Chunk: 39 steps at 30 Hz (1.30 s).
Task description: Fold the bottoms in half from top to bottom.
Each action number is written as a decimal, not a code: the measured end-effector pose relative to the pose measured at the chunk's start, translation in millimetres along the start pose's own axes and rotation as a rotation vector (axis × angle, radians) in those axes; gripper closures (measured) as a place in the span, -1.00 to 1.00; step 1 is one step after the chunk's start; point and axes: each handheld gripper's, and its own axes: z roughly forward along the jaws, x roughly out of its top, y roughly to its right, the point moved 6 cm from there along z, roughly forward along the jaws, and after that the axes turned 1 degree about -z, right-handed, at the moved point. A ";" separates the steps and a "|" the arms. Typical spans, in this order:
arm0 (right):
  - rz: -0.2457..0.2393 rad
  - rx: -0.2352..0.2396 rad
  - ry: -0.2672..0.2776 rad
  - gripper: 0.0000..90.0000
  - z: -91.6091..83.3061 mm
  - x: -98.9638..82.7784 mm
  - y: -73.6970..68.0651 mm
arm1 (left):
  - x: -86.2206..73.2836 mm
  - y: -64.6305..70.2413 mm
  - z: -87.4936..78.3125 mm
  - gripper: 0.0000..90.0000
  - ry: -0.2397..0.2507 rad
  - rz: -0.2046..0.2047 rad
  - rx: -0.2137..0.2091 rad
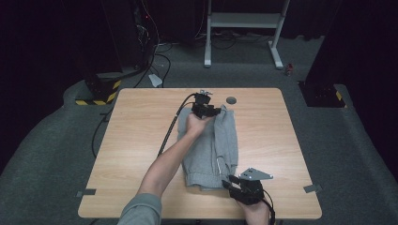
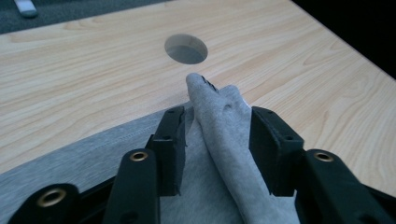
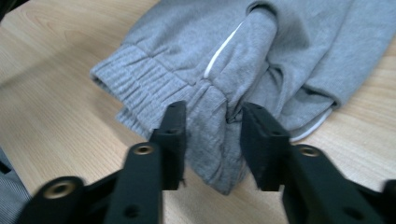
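So here's the setup: a grey sweatshirt-fabric garment with ribbed cuffs and a white drawstring (image 1: 211, 150) is lying folded lengthwise down the middle of the light wooden table (image 1: 136, 140). It looks like sweatpants, mid-fold.

The left hand-held gripper (image 1: 217, 111) is at the far end of the fabric, near the round cable hole in the table (image 1: 231, 100). In the left gripper view its jaws are spread apart with a raised ridge of cloth (image 2: 224, 140) standing between them, leaning on one pad but not squeezed. The right hand-held gripper (image 1: 230, 182) is at the near end by the ribbed band. It has the same story: jaws parted, with a fold of fabric (image 3: 215, 121) sitting in the gap, loose.

What could go wrong, as I see it:
- Those pinched-up ridges may not flatten, so the fold could spring open or stay lumpy once the grippers pull away.
- If either gripper lifts straight up, the pad that touches the cloth could snag it and drag the layer out of line.
- The drawstring sticking out near the right jaws could catch too.
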 end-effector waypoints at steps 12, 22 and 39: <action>-0.023 -0.018 0.040 0.12 -7.1 17.1 0.5 | -43.4 -5.9 -64.6 0.03 0.008 0.067 0.002; -0.055 -0.032 0.058 0.14 -0.5 37.6 4.5 | -112.9 21.3 -114.9 -0.03 -0.040 0.126 -0.023; -0.185 -0.179 -0.086 0.44 57.0 79.0 18.6 | -180.1 34.4 -125.7 -0.04 -0.108 0.154 0.043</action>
